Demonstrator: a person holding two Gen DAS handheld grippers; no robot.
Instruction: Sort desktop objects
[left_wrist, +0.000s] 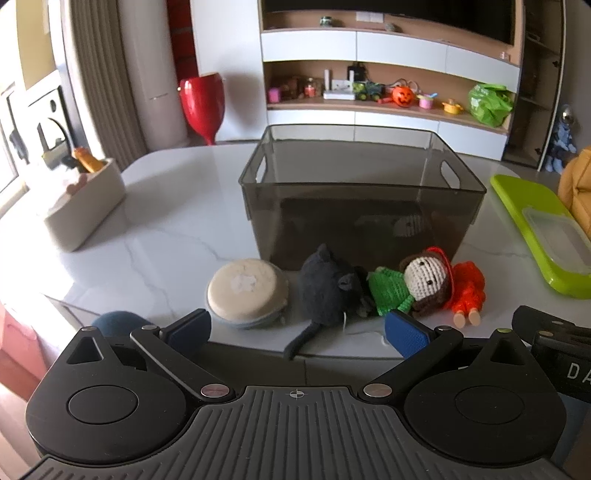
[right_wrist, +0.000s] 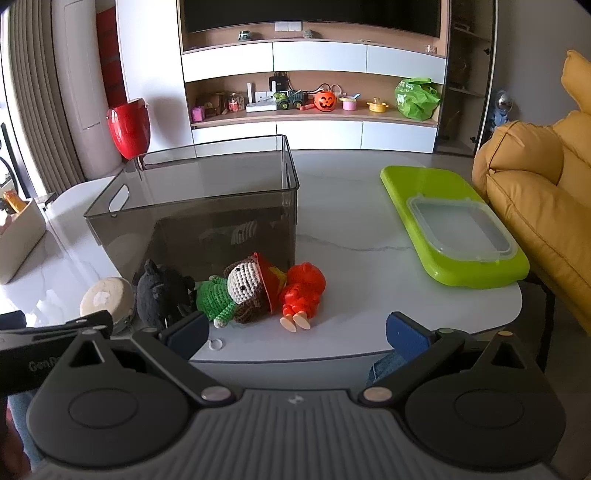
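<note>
Marble table (left_wrist: 155, 236): toys (left_wrist: 424, 284) beyond open left tool (left_wrist: 295, 332)

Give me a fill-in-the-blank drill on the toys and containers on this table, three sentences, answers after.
1. The crocheted doll lying in front of the smoky bin wears a ____ outfit.
2. Left of the grey plush mouse sits a round cream ____.
3. The clear lidded container rests on a lime ____ tray.

Missing words: green; bowl; green
</note>
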